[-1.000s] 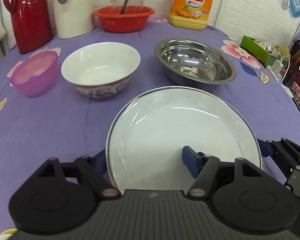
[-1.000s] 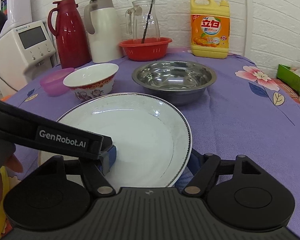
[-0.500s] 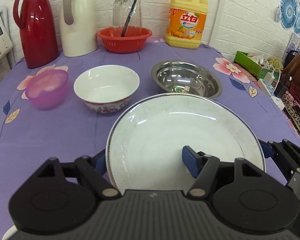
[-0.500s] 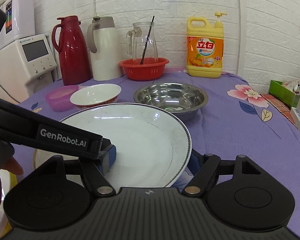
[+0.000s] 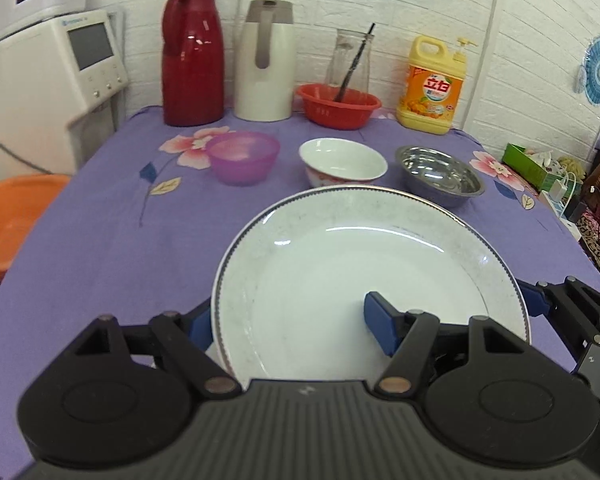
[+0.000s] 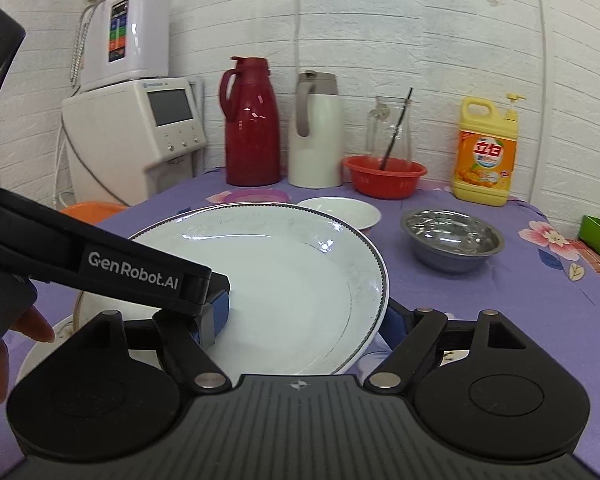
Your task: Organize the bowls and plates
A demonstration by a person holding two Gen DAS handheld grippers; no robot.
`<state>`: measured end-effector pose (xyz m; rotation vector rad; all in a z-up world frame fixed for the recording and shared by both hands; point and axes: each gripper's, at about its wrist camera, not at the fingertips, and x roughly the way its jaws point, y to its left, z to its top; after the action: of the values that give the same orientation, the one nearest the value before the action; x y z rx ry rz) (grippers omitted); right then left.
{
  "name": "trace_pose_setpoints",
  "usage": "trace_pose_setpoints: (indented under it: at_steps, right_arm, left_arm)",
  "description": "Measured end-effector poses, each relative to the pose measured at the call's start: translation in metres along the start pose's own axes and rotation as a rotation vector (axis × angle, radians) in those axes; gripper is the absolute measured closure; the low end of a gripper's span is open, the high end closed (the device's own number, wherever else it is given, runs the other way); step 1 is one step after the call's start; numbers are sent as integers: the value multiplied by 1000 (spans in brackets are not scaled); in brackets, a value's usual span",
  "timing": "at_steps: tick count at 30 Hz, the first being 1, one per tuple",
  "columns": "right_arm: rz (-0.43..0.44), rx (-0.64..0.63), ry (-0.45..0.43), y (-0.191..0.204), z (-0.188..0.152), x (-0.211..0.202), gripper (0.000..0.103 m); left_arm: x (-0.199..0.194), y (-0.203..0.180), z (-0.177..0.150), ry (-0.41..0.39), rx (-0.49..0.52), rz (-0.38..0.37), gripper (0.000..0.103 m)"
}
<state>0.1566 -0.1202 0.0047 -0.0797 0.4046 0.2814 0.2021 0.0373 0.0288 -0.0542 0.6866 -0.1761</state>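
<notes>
Left wrist view: left gripper (image 5: 296,322) clamped on the near rim of the white plate (image 5: 364,276), 1 blue pad under the left edge, the other lying on the plate's inside face. Plate held face up, roughly level, above the purple tablecloth (image 5: 100,248); round, so no long axis to speak of. Right gripper (image 5: 572,316) poking in at the plate's right edge. Past the far rim, 3 bowls in a row: pink bowl (image 5: 242,156), white bowl (image 5: 342,162), steel bowl (image 5: 440,176). Lots of bare cloth to the left.

Right wrist view: right gripper (image 6: 308,320) pinching the plate (image 6: 284,280) at its right rim, 1 pad hidden by the left gripper's finger, the other under the rim. Plate tilted here, far edge higher. Steel bowl (image 6: 452,240) well apart on the right, open cloth around it.
</notes>
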Motion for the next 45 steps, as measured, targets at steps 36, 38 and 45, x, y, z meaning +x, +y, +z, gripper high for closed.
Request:
trace_pose_setpoints:
  at_steps: [36, 38, 45]
  right_arm:
    - [28, 68, 24, 10, -28, -13, 0]
    - [24, 84, 24, 4, -29, -13, 0]
    - [-17, 115, 16, -17, -31, -19, 0]
  left_arm:
    - [-57, 59, -52, -48, -79, 5, 6]
    - [-56, 57, -49, -54, -79, -4, 5]
    - [-38, 27, -32, -35, -53, -69, 4]
